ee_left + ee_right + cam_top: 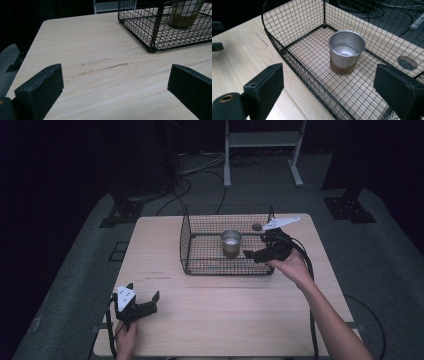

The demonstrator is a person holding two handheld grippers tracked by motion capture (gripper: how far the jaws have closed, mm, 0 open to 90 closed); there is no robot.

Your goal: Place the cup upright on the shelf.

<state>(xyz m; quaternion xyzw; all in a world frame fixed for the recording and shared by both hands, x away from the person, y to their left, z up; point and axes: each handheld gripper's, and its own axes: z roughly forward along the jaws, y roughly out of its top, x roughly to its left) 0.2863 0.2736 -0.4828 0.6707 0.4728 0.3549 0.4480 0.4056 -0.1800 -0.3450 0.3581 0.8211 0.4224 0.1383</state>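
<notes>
Two risks stand out as the right gripper [251, 254], jaws apart and empty, hangs over the right near corner of the wire basket [186, 240]: a jaw could catch the rim mesh, or knock over the metal cup [346, 49] standing upright mid-basket. Left gripper [144, 296] rests open and empty, near left on the table [240, 320], well apart.

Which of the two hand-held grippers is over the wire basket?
The right hand-held gripper, at the wire basket beside the metal cup; the left hand-held gripper sits over bare table.
</notes>
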